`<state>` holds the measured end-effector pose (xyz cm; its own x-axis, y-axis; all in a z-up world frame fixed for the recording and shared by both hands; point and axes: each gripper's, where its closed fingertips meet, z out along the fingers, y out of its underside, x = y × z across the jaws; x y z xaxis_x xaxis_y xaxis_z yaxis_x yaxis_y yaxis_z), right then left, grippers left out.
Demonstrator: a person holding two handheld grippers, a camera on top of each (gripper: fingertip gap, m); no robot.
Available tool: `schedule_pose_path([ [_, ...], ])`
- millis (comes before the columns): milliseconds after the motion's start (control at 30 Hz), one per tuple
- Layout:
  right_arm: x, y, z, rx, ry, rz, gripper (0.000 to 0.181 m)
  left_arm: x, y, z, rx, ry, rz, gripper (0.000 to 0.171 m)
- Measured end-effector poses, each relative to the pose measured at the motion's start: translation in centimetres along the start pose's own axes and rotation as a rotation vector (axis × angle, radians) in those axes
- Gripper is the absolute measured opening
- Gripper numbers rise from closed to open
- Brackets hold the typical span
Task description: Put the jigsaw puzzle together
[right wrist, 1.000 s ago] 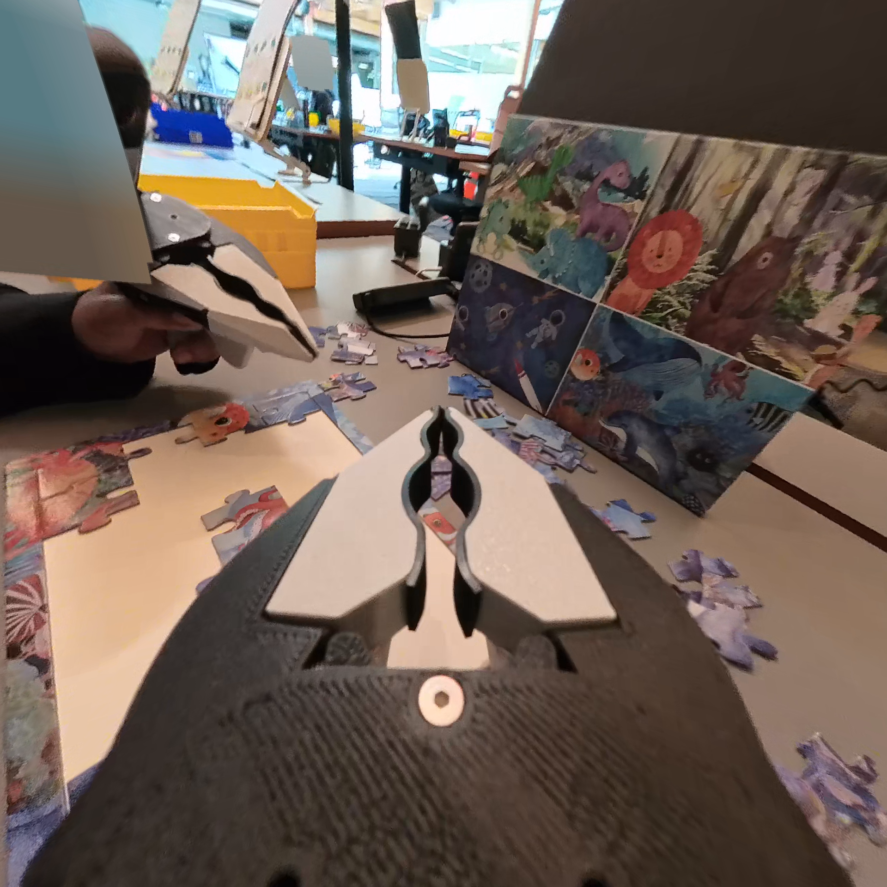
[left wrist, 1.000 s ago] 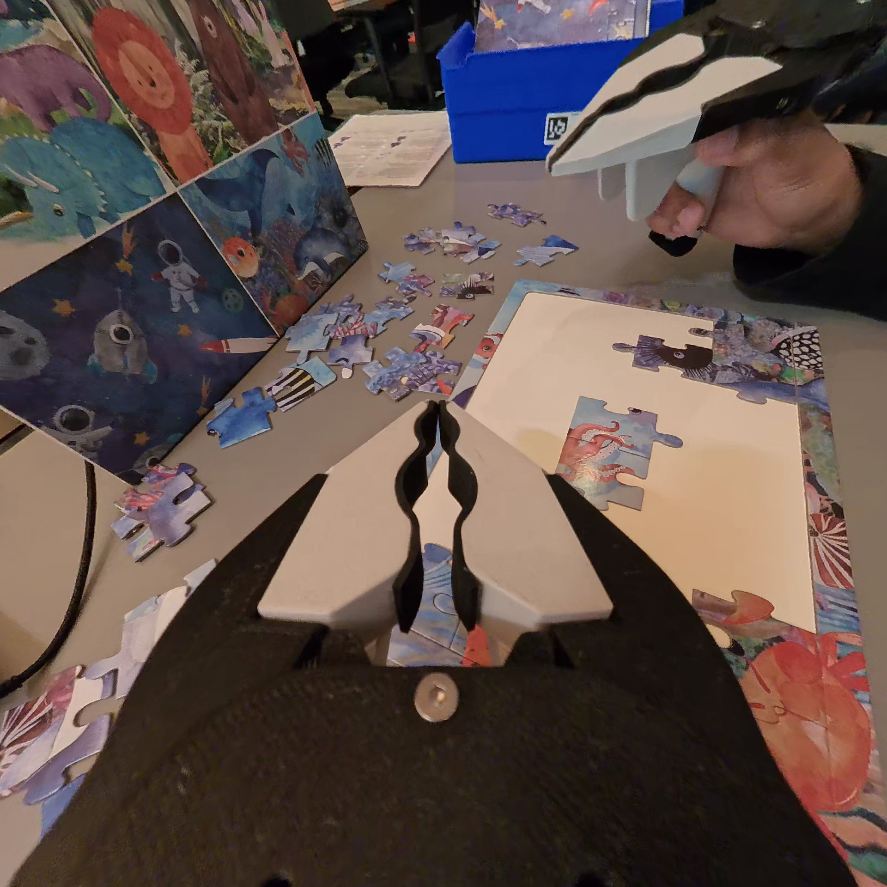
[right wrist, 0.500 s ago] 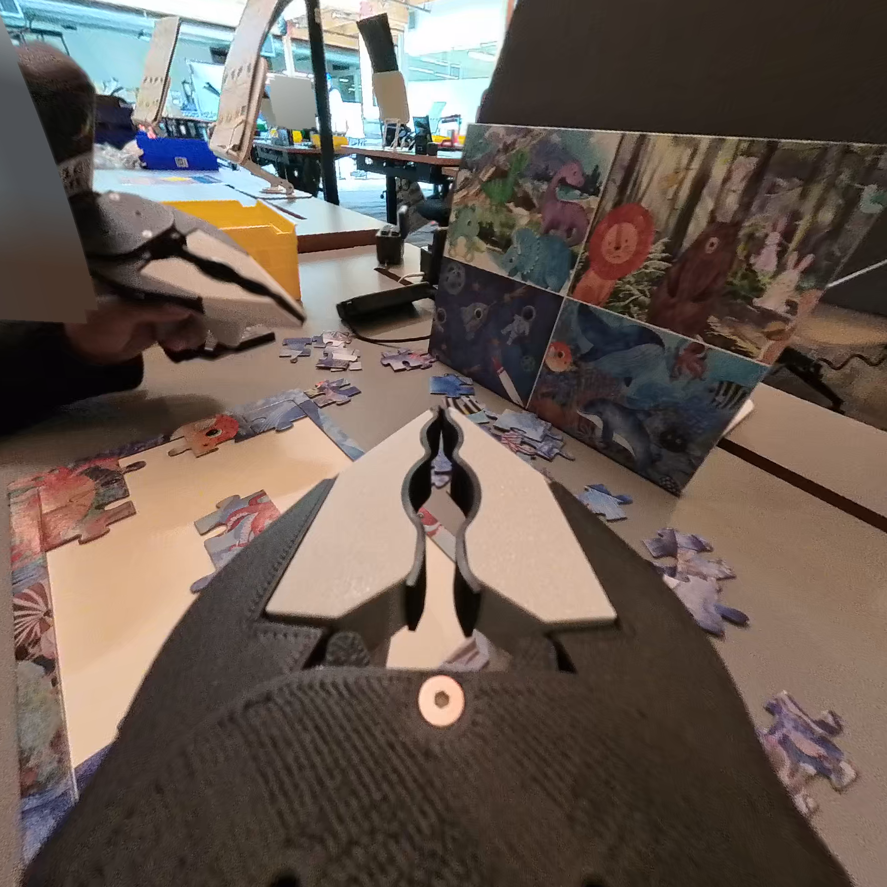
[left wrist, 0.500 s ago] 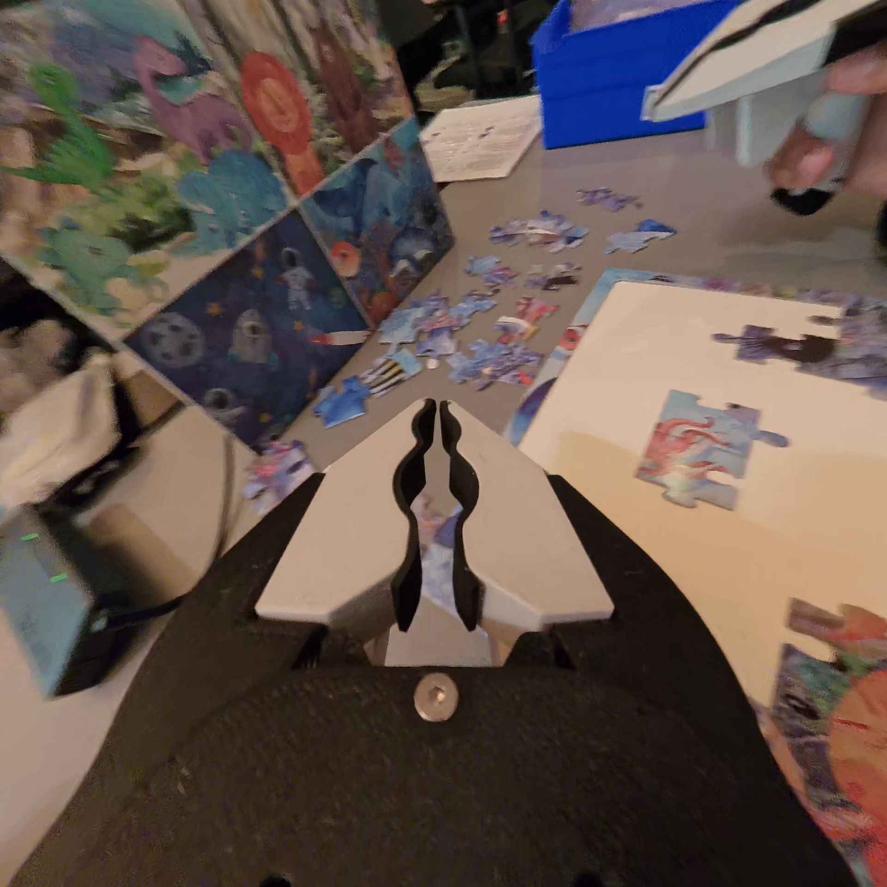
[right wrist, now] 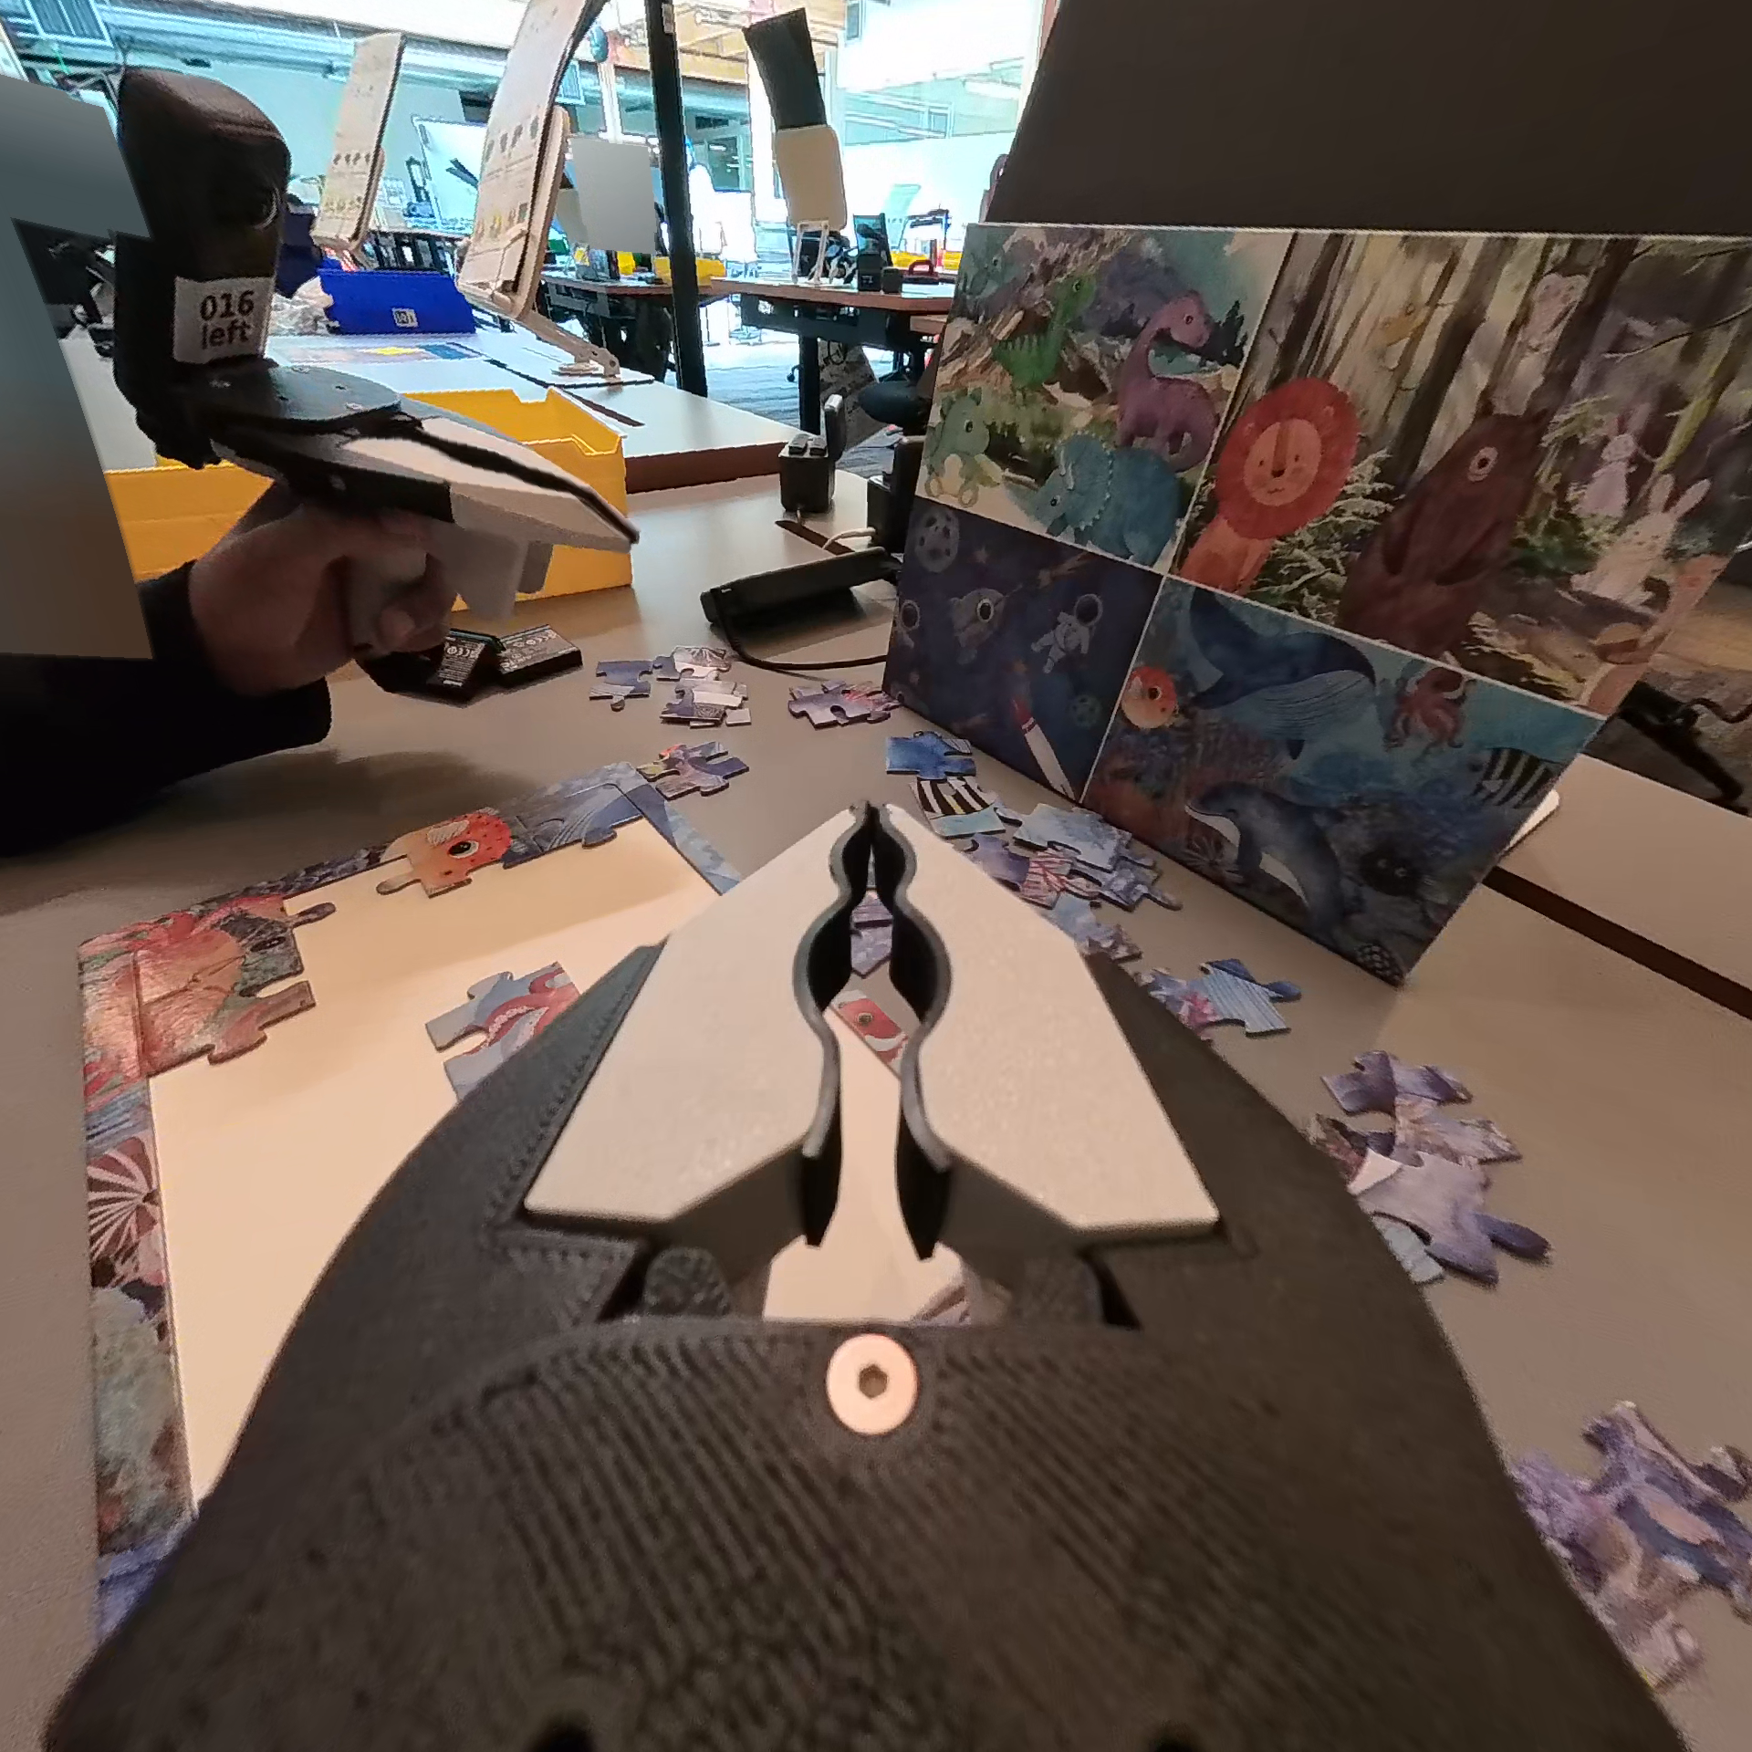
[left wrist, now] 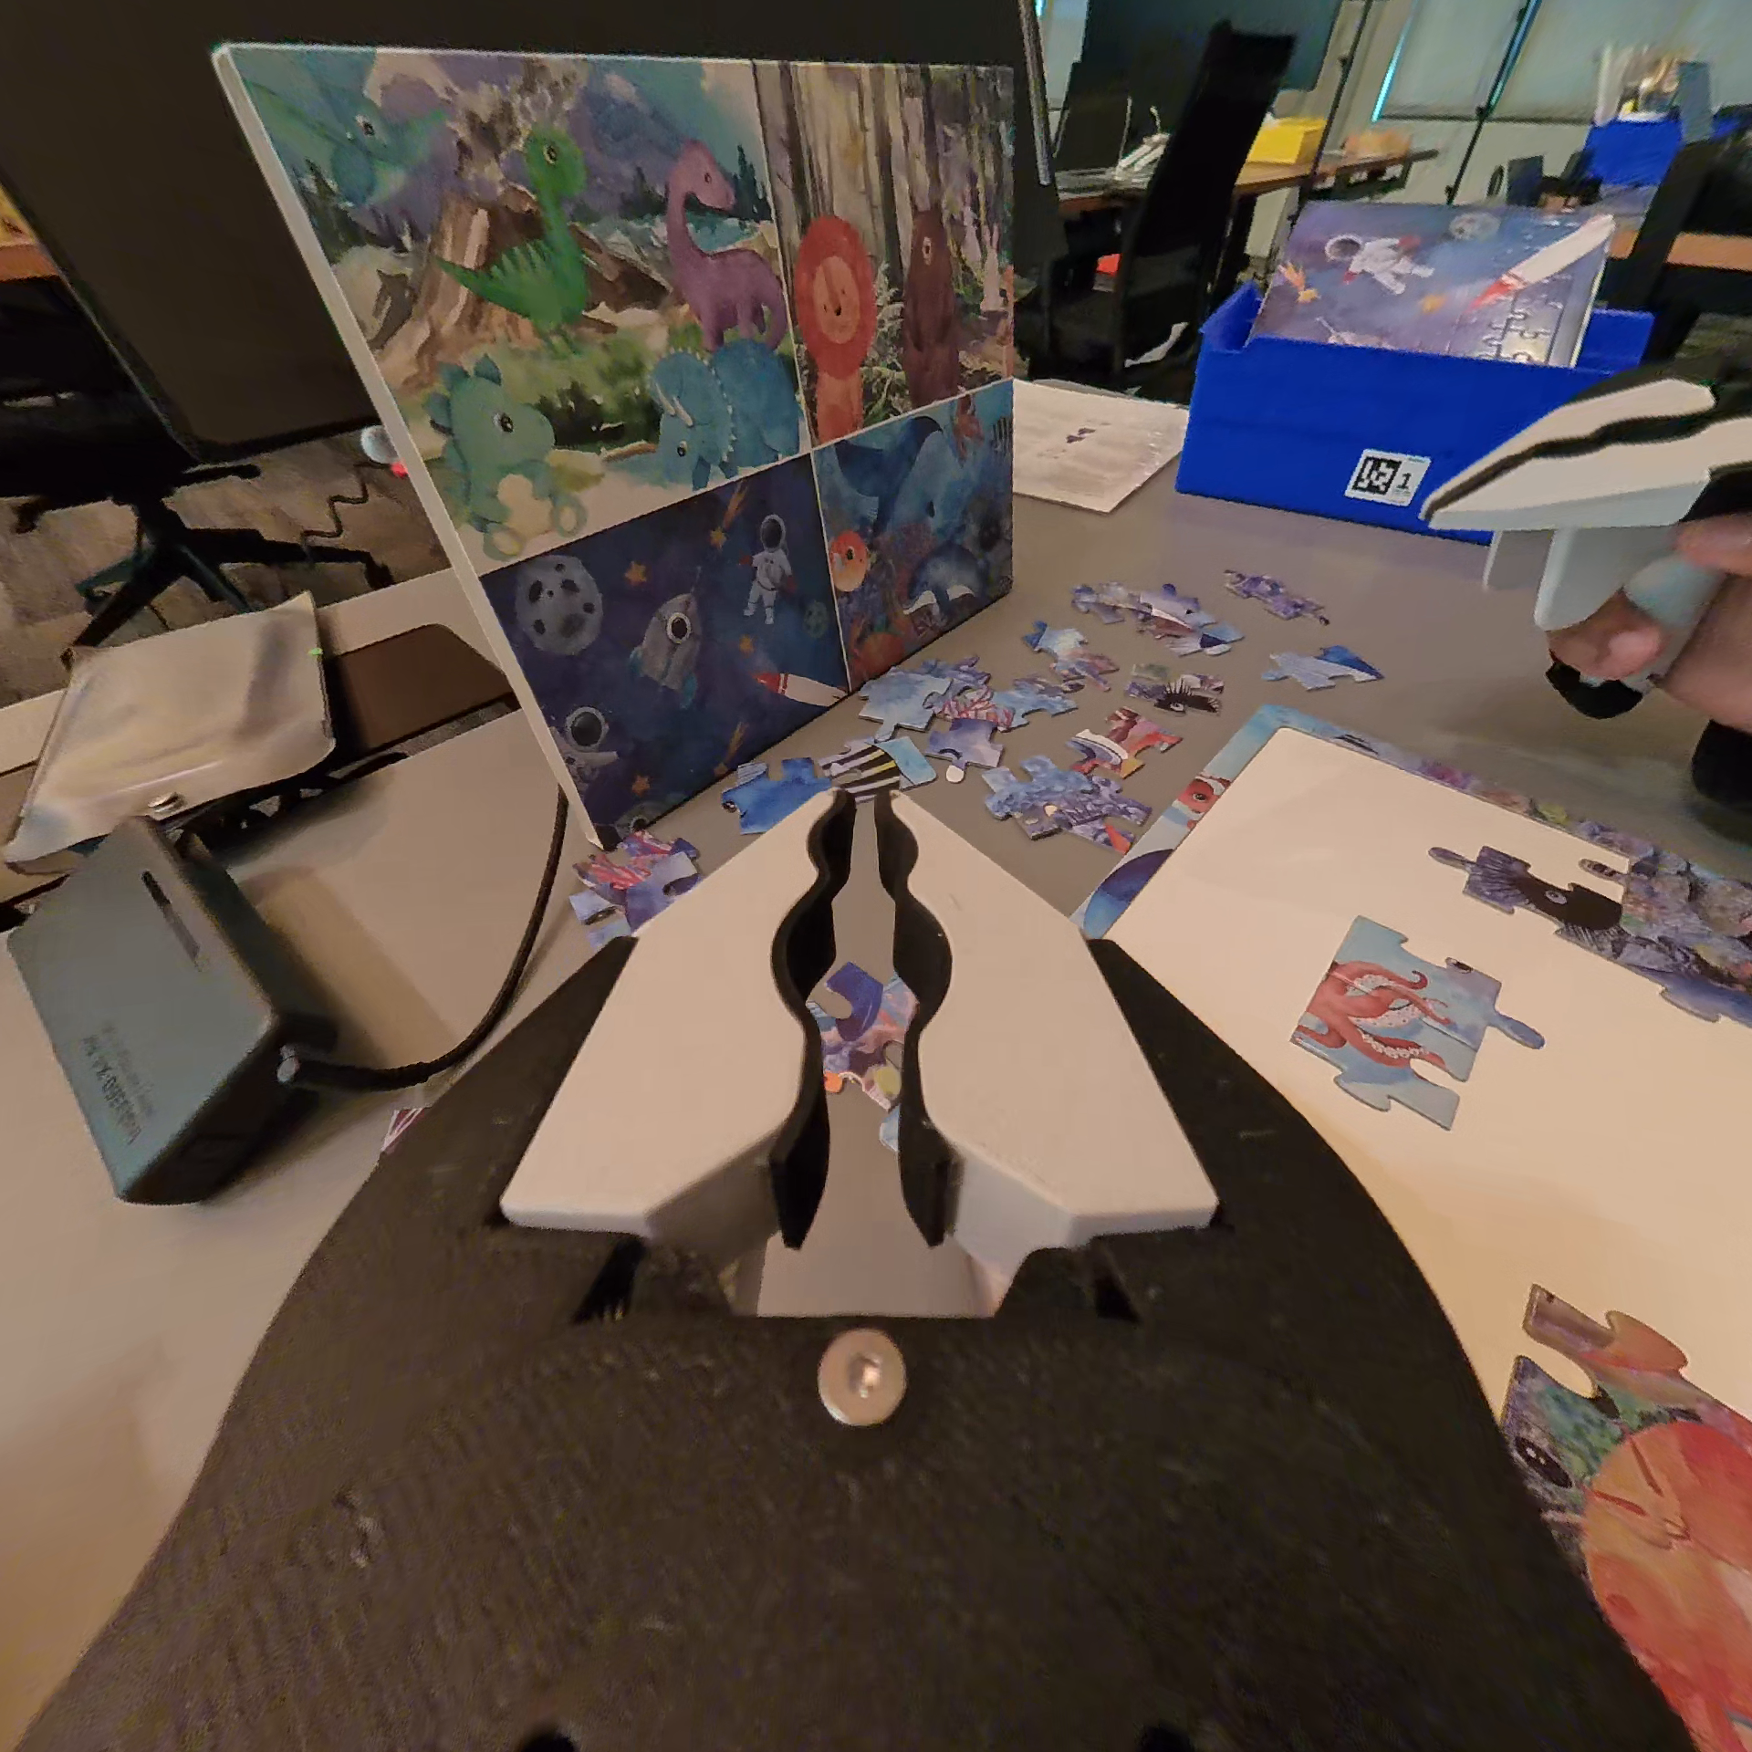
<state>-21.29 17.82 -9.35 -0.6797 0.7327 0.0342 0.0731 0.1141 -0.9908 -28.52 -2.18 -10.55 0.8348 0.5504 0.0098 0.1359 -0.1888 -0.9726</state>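
Note:
The puzzle tray point(left wrist: 1327, 853) lies on the grey table, with border pieces along its edges and a loose octopus piece point(left wrist: 1403, 1019) on the bare cream middle. Several loose pieces point(left wrist: 995, 702) lie in front of an upright picture board point(left wrist: 711, 379). My left gripper point(left wrist: 863, 806) is shut and empty, held above the table left of the tray, with one piece point(left wrist: 858, 1029) showing below its jaws. My right gripper point(right wrist: 867, 813) is shut and empty over the tray's point(right wrist: 332, 1138) far edge. The right wrist view shows the octopus piece point(right wrist: 502, 1014), an orange fish piece point(right wrist: 455, 839) and the left gripper point(right wrist: 626, 536).
A grey power box point(left wrist: 142, 1024) with a black cable and a silver pouch point(left wrist: 180, 702) lie at the left. A blue bin point(left wrist: 1327, 427) and a paper sheet point(left wrist: 1090, 446) stand behind. A yellow bin point(right wrist: 332, 512), black batteries point(right wrist: 512, 654) and more loose pieces point(right wrist: 1422, 1166) show in the right wrist view.
My left gripper has lifted and swung left, off the tray's corner towards the picture board and the grey box. My right gripper has barely moved. Both have stayed shut.

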Motion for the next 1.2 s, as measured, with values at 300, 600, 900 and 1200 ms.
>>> schedule_pose_path([
  [300, -0.4, 0.4, 0.4, -0.017, -0.013, -0.004, 0.0, -0.7, -0.2, -0.3, 0.015, -0.019, -0.021, 0.002],
  [600, -0.6, 0.8, 0.6, -0.038, -0.026, 0.01, 0.0, -0.7, 0.0, -0.1, 0.007, -0.015, -0.032, 0.003],
  [900, -0.9, 1.2, 0.9, -0.062, -0.038, 0.011, 0.0, -0.1, 0.7, 0.4, -0.025, -0.004, -0.012, 0.003],
  [1200, -1.1, 1.5, 1.0, -0.078, -0.048, 0.014, 0.0, 0.2, 1.0, 0.7, -0.039, 0.009, -0.009, 0.004],
])
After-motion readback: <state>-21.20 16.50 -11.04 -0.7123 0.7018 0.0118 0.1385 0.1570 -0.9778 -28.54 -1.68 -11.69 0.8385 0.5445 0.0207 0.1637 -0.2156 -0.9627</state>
